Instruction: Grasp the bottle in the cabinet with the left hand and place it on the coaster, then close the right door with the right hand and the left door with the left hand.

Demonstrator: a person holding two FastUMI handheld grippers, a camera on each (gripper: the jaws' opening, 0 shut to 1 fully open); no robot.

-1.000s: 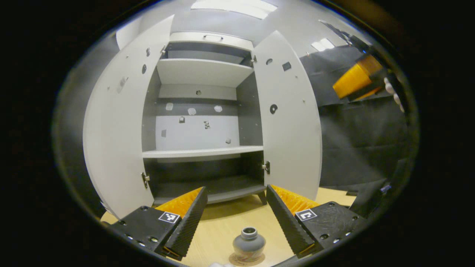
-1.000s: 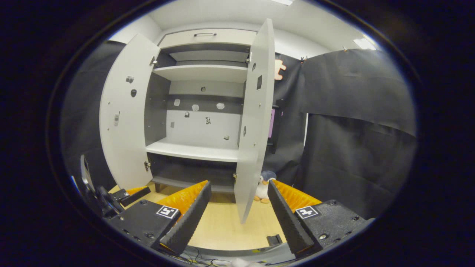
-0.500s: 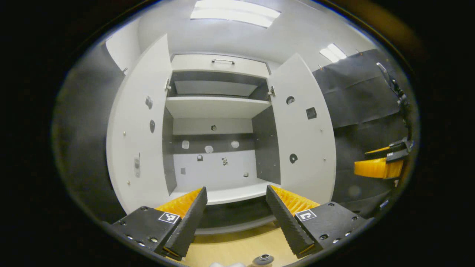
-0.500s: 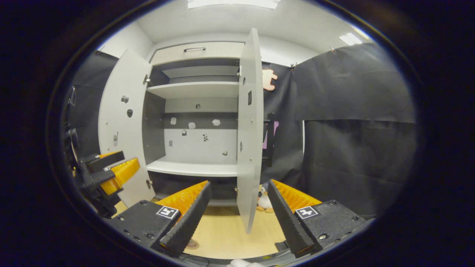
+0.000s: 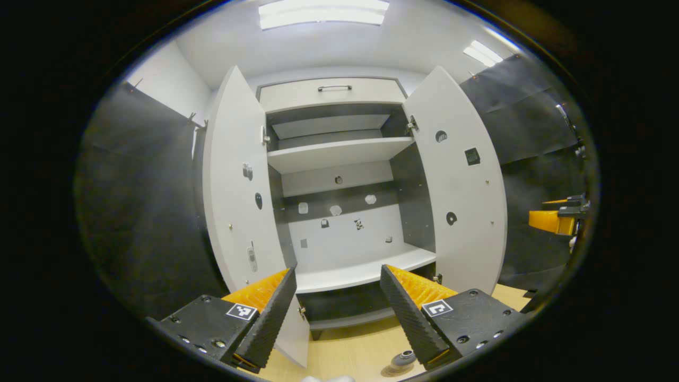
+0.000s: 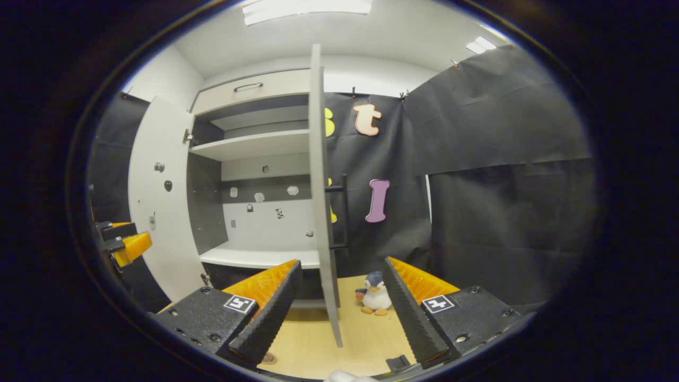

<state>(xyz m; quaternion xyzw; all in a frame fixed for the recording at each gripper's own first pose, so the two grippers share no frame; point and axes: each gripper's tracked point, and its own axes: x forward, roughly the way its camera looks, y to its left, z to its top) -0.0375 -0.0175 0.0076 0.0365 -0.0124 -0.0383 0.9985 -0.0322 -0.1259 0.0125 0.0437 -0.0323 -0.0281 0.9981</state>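
Left gripper view.
- Left gripper (image 5: 336, 302): fingers spread wide, nothing between them, raised and facing the open cabinet (image 5: 339, 212). Judged free for its later job at the left door.
- Bottle (image 5: 403, 359): small and grey, upright on the wooden surface (image 5: 355, 350) at the near edge, in front of the cabinet, just beside the gripper's right finger but not touching it. It appears to sit on the coaster (image 5: 390, 371), of which a thin rim shows; the first step looks done.
- Left door (image 5: 238, 212): swung fully open toward the viewer.
- Right door (image 5: 461, 212): also open, inner face showing.
- Shelves (image 5: 360, 273): bare.
- Right gripper (image 5: 557, 217): at the far right edge, beyond the right door; its finger spread cannot be told from here.

Right gripper view.
- Right gripper (image 6: 342, 300): fingers spread wide, pinching nothing. The right door (image 6: 321, 212) is seen edge-on, its lower corner dropping into the gap between the fingers. Judged lined up so the gripper can get to the door's outer face and push it shut.
- Left door (image 6: 159, 212): open, at far left.
- Left gripper (image 6: 124, 246): low at the left edge, beside the left door.
- Toy penguin (image 6: 375, 301): on the surface behind the right door, outside its closing arc.
- Coaster (image 6: 268, 359): a sliver by the left finger.
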